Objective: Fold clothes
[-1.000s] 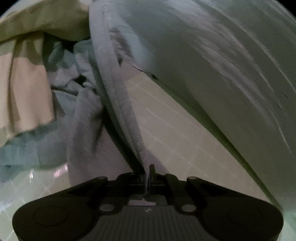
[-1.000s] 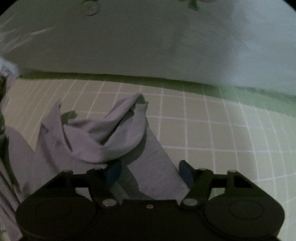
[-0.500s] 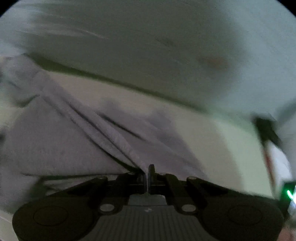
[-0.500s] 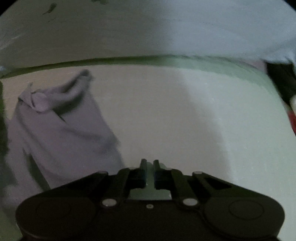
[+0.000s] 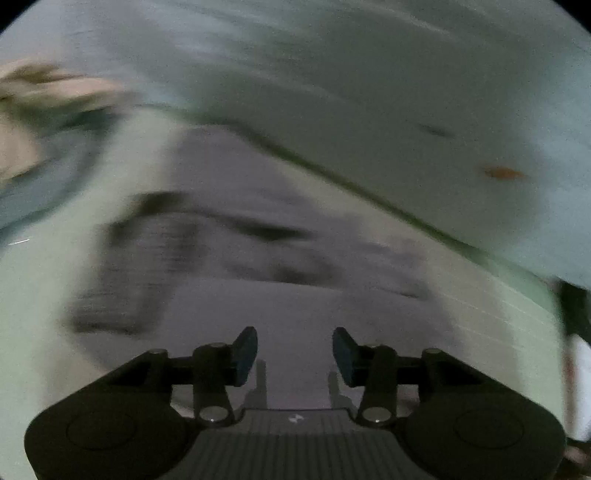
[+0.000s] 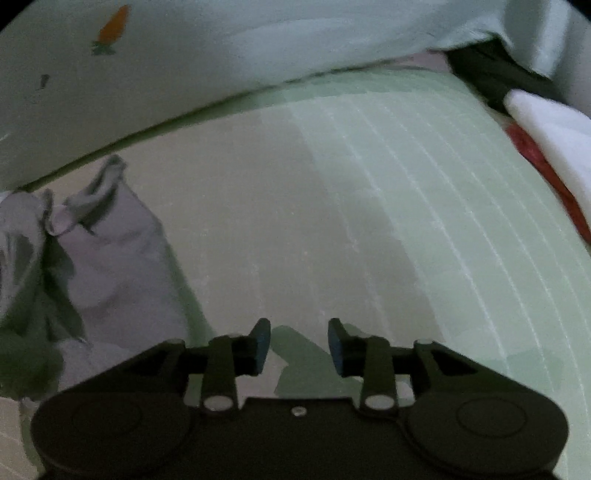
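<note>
Pale green mat with thin white grid lines [image 6: 424, 206] covers the flat surface under both claws. Nearest, the left claw [image 5: 294, 356] has its blue-tipped fingers spread apart, holding nothing, right above the wrinkled grey cloth garment [image 5: 280, 258], which lies blurry on the mat. The right claw [image 6: 299, 345] is spread apart too, over bare mat, with the grey garment [image 6: 110, 258] off to its left. Farther back hangs a light sheet with a little orange carrot print [image 6: 112, 26].
</note>
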